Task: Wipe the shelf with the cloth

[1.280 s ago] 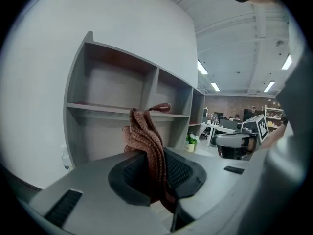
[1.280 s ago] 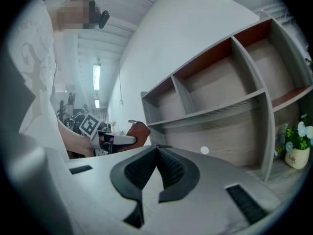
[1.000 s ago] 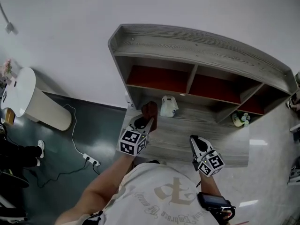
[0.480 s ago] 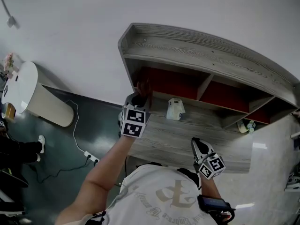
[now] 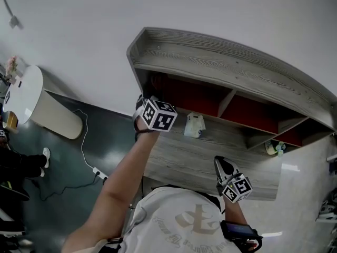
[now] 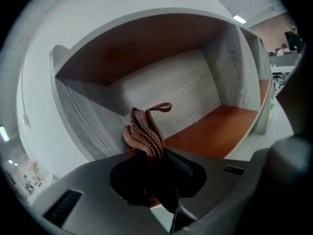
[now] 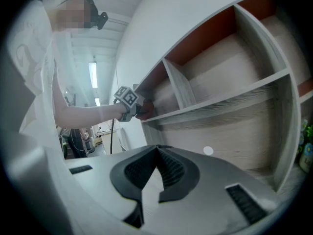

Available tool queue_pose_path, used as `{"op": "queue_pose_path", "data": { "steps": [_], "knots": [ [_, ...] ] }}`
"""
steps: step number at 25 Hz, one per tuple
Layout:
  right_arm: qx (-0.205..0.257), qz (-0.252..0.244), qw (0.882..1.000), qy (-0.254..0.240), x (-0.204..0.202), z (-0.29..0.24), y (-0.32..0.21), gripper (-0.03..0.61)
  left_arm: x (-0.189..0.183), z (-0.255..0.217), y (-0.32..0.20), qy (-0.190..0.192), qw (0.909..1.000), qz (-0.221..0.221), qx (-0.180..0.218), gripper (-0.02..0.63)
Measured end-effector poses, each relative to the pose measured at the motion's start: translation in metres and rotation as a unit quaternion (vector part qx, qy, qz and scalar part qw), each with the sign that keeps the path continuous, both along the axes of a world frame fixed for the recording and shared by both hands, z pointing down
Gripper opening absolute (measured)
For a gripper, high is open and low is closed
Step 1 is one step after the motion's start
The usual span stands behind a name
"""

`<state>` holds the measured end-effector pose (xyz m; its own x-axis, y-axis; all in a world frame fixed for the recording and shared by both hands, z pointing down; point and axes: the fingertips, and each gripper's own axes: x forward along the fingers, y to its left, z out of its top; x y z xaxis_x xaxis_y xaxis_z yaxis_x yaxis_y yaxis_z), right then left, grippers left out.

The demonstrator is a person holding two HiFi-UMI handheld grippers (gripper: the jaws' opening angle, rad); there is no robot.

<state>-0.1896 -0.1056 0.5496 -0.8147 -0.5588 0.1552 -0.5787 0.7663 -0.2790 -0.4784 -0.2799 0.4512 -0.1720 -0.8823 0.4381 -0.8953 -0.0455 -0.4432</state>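
The grey wooden shelf unit (image 5: 226, 62) has orange-red lined upper compartments. My left gripper (image 5: 149, 98) is raised at the mouth of the upper left compartment. It is shut on a bunched brown cloth (image 6: 145, 132), which pokes out past the jaws toward the compartment's left wall and orange floor (image 6: 215, 131). In the head view the cloth is mostly hidden behind the marker cube. My right gripper (image 5: 222, 166) hangs low in front of the lower shelf (image 5: 210, 152), shut with nothing held. The right gripper view shows my left gripper (image 7: 128, 102) with the cloth (image 7: 145, 109) at the shelf edge.
A small white bottle (image 5: 194, 125) stands on the lower shelf, and a green item (image 5: 272, 148) sits at its right end. On the floor to the left are a white round stand (image 5: 26, 104) and a power strip with a cable (image 5: 98, 174).
My left gripper has risen with the cloth from the lower shelf to the upper left compartment. The right gripper has stayed where it was.
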Motion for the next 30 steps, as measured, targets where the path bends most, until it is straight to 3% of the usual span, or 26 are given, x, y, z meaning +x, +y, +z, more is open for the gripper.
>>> {"op": "queue_pose_path", "data": {
  "steps": [5,14,21,30],
  "knots": [
    [-0.01,-0.009,1.0,-0.004,0.009,0.004,-0.008,0.005,-0.012,0.009,-0.021,-0.056,0.9972,-0.034,-0.038,0.074],
    [-0.018,-0.006,1.0,-0.013,0.032,0.008,-0.021,0.005,-0.012,0.032,-0.04,-0.078,0.9898,-0.065,-0.1,0.072],
    [-0.023,-0.005,1.0,-0.016,0.042,0.013,-0.028,0.005,-0.004,0.04,-0.047,-0.041,0.991,-0.06,-0.113,0.061],
    [-0.022,-0.011,1.0,-0.014,0.045,0.013,-0.036,0.005,0.04,0.04,-0.045,0.046,0.9931,0.0,-0.108,0.06]
  ]
}}
